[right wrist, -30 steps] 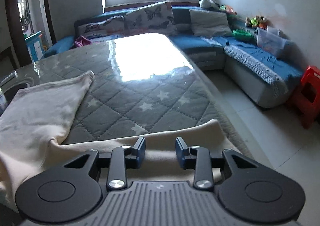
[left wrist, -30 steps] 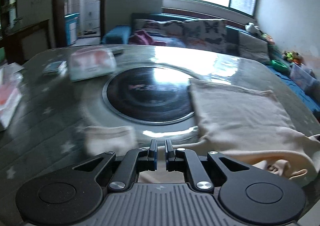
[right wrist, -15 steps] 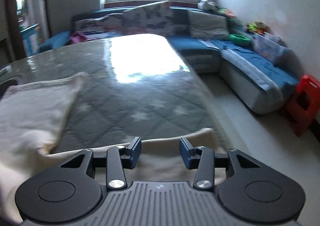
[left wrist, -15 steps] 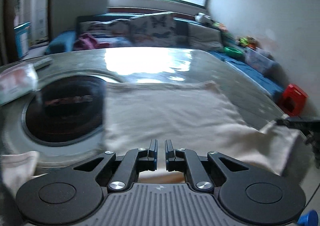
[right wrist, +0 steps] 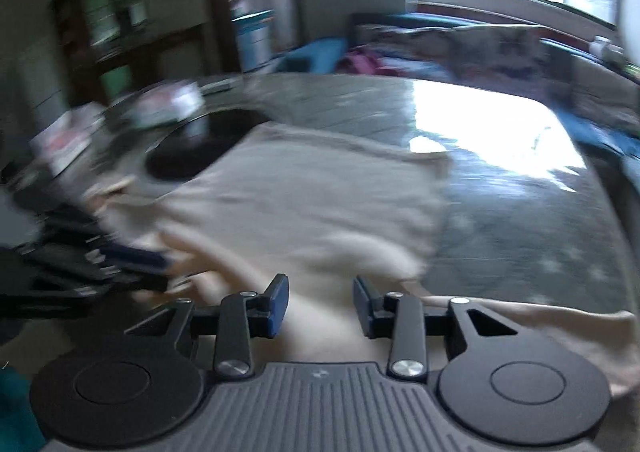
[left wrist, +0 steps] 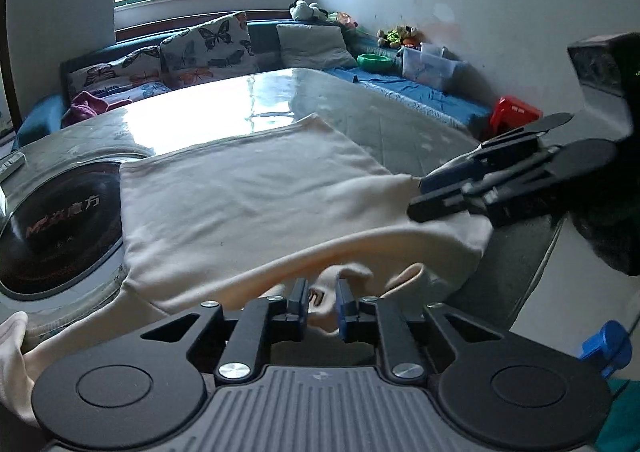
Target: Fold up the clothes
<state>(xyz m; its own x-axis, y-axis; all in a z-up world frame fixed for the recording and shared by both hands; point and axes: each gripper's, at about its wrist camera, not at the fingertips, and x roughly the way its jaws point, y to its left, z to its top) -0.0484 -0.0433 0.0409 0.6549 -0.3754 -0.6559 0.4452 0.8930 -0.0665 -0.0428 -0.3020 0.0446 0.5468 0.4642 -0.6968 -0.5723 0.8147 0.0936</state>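
Bare table (left wrist: 400,124) beyond garment (left wrist: 248,188) — sofa (left wrist: 400,88) behind

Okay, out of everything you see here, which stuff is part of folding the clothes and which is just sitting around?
Part of the job:
cream garment, spread on the table
left gripper, open over a bunched fold
right gripper, open

Lying about:
round black hotplate
butterfly cushions
red stool
green bowl

Each camera sits low behind its own jaws, close over the counter (left wrist: 392,120). The left view faces the window and sofa (left wrist: 208,48); the blurred right view angles leftward. Both share the cream garment (left wrist: 248,188).
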